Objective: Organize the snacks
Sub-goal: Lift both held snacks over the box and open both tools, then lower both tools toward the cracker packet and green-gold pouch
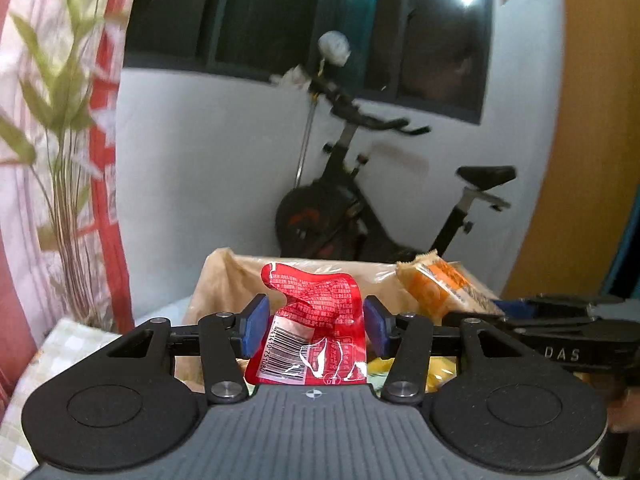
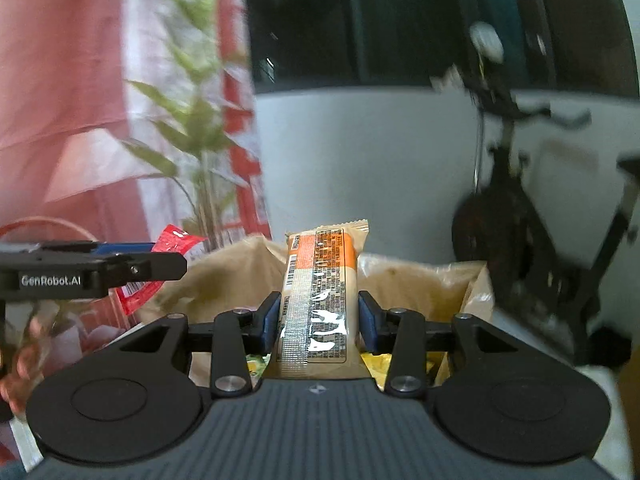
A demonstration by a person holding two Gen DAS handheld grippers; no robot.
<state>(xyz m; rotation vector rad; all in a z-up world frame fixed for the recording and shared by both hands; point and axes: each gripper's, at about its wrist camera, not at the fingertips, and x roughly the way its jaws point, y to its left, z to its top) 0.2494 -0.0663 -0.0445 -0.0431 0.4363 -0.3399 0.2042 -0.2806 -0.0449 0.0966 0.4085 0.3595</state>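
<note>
Red snack pouch sits crumpled btwn the blue pads of the left gripper, jaws closed on it about mid-body, barcode side facing the cam; it's held in the air just above the paper-lined box. Orange-and-tan snack bar stands upright in the right gripper, jaws clamped on its flat sides w/ top crimp sticking up, also over the same box, just right of the pouch. Yellow wrappers show down inside the box. Both pics are blurred, so likely mid-carry. Judgement: step in hand = lifting both snacks clear to sort them elsewhere; drop spot isn't in view. To do it well: keep the grip steady, pouch is soft and slick so it may slide if tilted; keep the two grippers apart so packs don't snag; clear the box's paper rim before swinging sideways. Beyond: checked table at left, plant, exercise bike by the wall.
</note>
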